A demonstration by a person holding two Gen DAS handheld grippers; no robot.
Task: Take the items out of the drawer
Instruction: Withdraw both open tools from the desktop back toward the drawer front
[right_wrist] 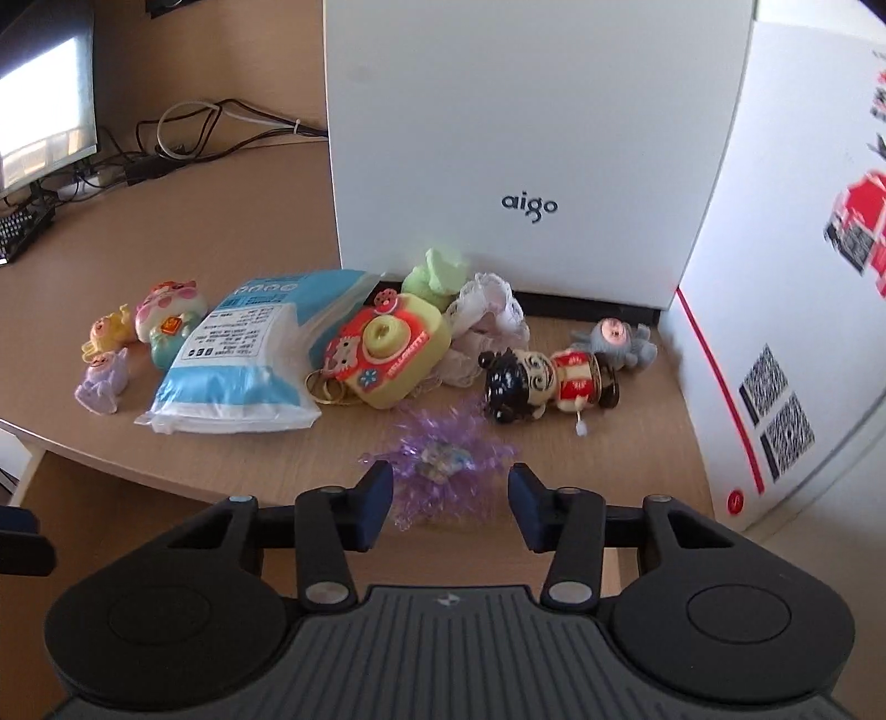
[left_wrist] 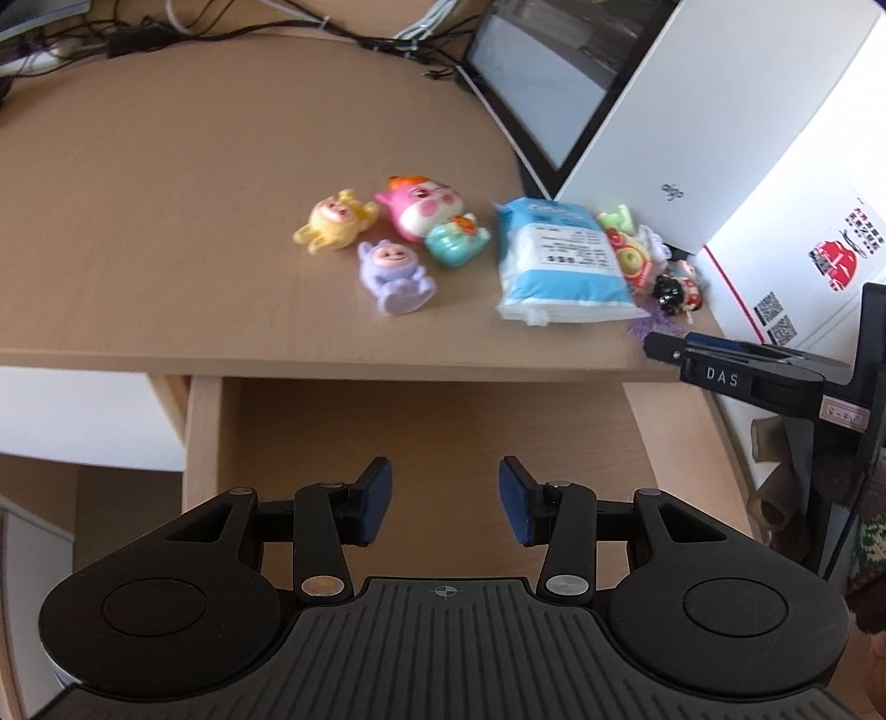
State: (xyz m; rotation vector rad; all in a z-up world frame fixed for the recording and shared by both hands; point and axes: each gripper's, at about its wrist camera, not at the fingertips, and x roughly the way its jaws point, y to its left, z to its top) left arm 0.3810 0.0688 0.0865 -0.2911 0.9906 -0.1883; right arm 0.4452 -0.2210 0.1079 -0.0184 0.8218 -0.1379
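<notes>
The wooden drawer (left_wrist: 432,421) stands pulled out under the desk edge, and the part I see holds nothing. My left gripper (left_wrist: 446,490) hangs open over it, empty. On the desk lie a yellow toy (left_wrist: 335,221), a pink toy (left_wrist: 423,205), a teal toy (left_wrist: 457,241), a purple toy (left_wrist: 393,274) and a blue-white packet (left_wrist: 559,260). My right gripper (right_wrist: 449,493) is open at the desk's front edge, its fingers either side of a purple spiky trinket (right_wrist: 443,459) that lies on the desk. A toy camera (right_wrist: 387,349) and a black-haired figurine (right_wrist: 545,382) lie beyond it.
A white aigo box (right_wrist: 498,138) stands upright behind the toys, and a white carton (right_wrist: 803,277) with QR codes walls off the right. A monitor (left_wrist: 542,72) and cables (left_wrist: 166,27) sit at the back of the desk. The right gripper (left_wrist: 720,365) shows in the left view.
</notes>
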